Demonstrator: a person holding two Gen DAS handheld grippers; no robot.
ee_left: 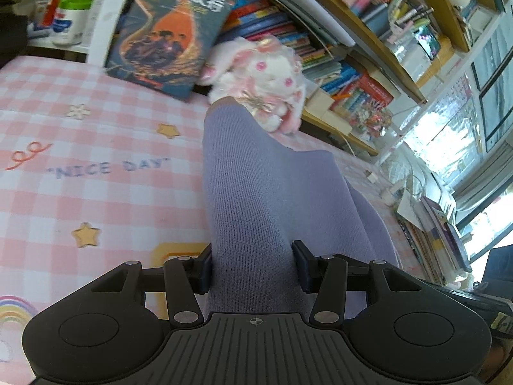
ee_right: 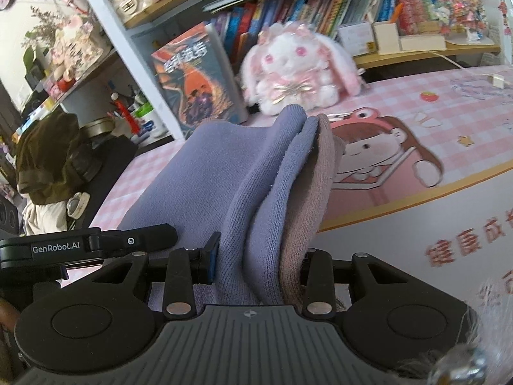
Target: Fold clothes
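A lavender knitted garment [ee_left: 256, 192] is stretched over the pink checked table cover [ee_left: 80, 160]. My left gripper [ee_left: 253, 266] is shut on a thick fold of it, the cloth filling the gap between the fingers. In the right wrist view the same garment [ee_right: 224, 176] shows bunched lavender layers with a dusty-pink inner side [ee_right: 317, 173]. My right gripper [ee_right: 259, 263] is shut on that bundle of layers. The left gripper's body [ee_right: 80, 243] shows at the left, beside the cloth.
A pink-and-white plush rabbit [ee_left: 263, 73] [ee_right: 298, 67] sits at the back next to a leaning book [ee_left: 170, 29] [ee_right: 195, 77]. Bookshelves [ee_left: 320, 41] run behind. A dark bag and headphones [ee_right: 54, 157] lie at the left. The table's front edge [ee_right: 416, 192] runs on the right.
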